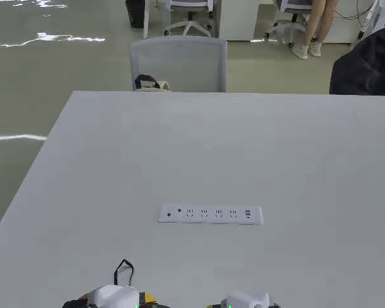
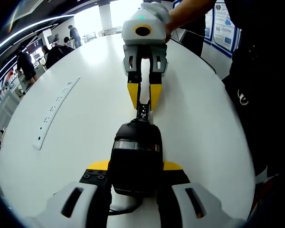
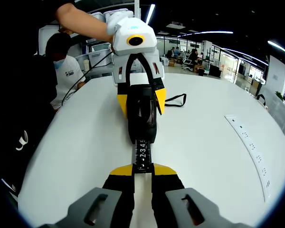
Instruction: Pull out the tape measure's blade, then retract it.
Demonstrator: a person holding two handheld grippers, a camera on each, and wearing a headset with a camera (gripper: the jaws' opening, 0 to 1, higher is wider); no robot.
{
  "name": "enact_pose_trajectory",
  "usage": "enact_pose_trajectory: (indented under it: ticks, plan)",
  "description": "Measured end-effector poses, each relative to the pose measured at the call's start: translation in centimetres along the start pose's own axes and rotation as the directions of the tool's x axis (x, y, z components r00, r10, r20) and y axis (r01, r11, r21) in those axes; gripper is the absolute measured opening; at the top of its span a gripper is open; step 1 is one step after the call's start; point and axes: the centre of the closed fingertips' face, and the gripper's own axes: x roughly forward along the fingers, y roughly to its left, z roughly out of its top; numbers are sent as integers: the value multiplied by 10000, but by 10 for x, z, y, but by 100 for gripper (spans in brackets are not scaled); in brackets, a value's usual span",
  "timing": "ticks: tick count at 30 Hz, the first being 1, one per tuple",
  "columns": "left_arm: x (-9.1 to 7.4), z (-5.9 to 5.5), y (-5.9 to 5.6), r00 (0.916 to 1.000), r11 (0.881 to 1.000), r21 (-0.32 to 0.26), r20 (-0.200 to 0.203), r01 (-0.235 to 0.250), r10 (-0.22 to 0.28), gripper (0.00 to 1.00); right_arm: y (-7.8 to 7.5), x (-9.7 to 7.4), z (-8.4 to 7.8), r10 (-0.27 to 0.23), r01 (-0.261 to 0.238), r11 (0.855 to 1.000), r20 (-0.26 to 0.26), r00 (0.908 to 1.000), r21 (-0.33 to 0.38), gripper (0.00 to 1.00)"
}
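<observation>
Left gripper (image 2: 137, 166) holds tape measure (image 2: 137, 149); right gripper (image 3: 142, 171), blade (image 3: 142, 153).

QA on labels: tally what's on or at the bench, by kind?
Grippers: 2, the left gripper and the right gripper
Tape measure: 1
Power strip: 1
Total: 4

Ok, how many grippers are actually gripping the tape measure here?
2: the left gripper clamps the tape measure; the right gripper pinches its blade.
</observation>
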Motion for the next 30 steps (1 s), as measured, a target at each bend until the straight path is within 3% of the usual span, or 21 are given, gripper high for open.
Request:
enact_pose_trajectory:
  ticks: [30]
  plan:
    - [0, -1, 0, 9999, 9996, -265, 21, -104, 105, 33, 1, -15, -8, -214, 215, 9998, -106, 9997, 54, 11]
